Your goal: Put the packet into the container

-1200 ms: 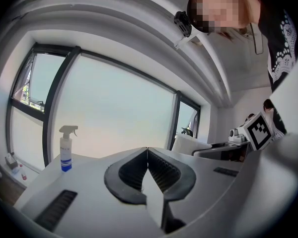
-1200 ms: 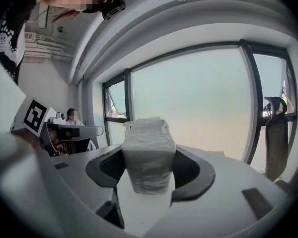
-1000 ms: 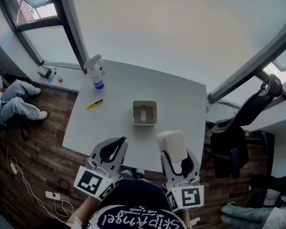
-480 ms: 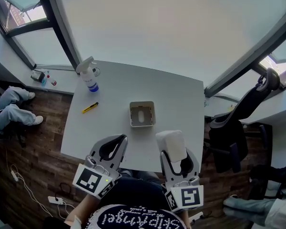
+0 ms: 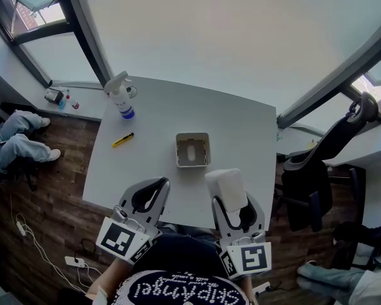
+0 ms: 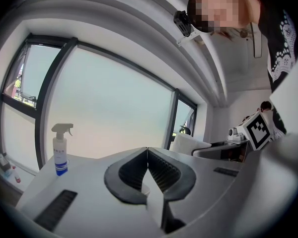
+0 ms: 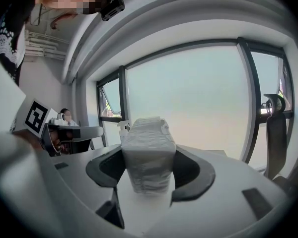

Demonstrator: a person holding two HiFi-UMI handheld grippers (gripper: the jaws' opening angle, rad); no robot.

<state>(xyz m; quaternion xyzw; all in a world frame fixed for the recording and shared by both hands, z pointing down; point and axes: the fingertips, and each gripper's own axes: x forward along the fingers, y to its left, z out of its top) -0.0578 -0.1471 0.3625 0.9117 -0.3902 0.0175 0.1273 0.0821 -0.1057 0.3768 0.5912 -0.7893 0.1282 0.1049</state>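
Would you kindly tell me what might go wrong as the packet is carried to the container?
1. The right gripper holds the soft white packet with much of it sticking out past the fingers, so it may sag or slip out.
2. The container looks hardly wider than the packet, which might snag on it and shove it across the table.

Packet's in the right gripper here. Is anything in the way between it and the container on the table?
Nothing visible. The right gripper holds the packet near the table's front edge; only bare tabletop lies between it and the open container. The spray bottle and small yellow item sit well off to the left.
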